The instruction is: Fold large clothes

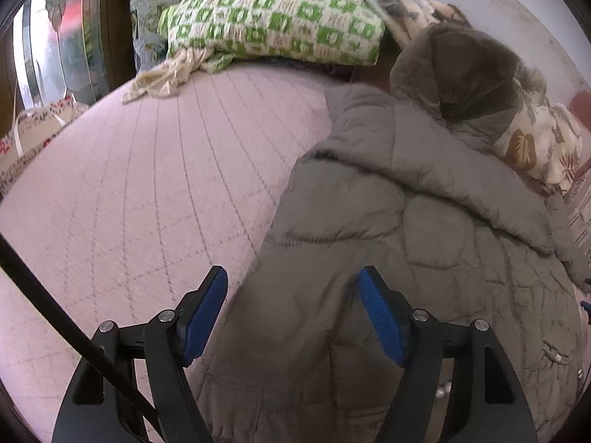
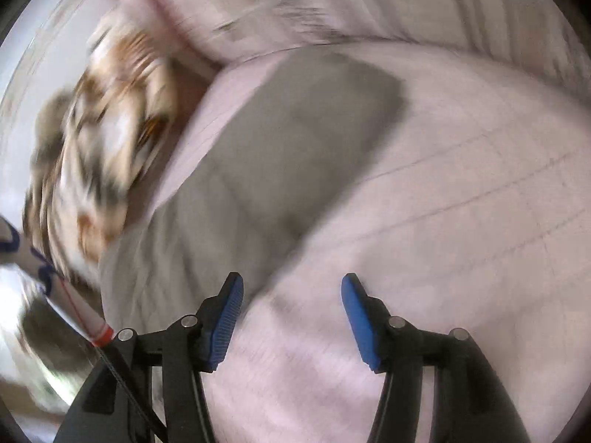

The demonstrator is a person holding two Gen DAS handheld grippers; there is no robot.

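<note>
Pink bed, rumpled grey padded coat

The padded coat lies on the quilted bedspread, to its right. A checked pillow sits behind both.

The right wrist view is smeared by motion: the leaf-print fabric at centre left is only streaks, and the grey coat sleeve shows no stitching. At lower left, a white item with a red band cannot be identified (blue marks higher up on it are unreadable). In the left wrist view, the grey padded coat runs off the lower right edge, and its hem is hidden behind the left gripper. The green checked pillow covers whatever lies beneath it.
</note>
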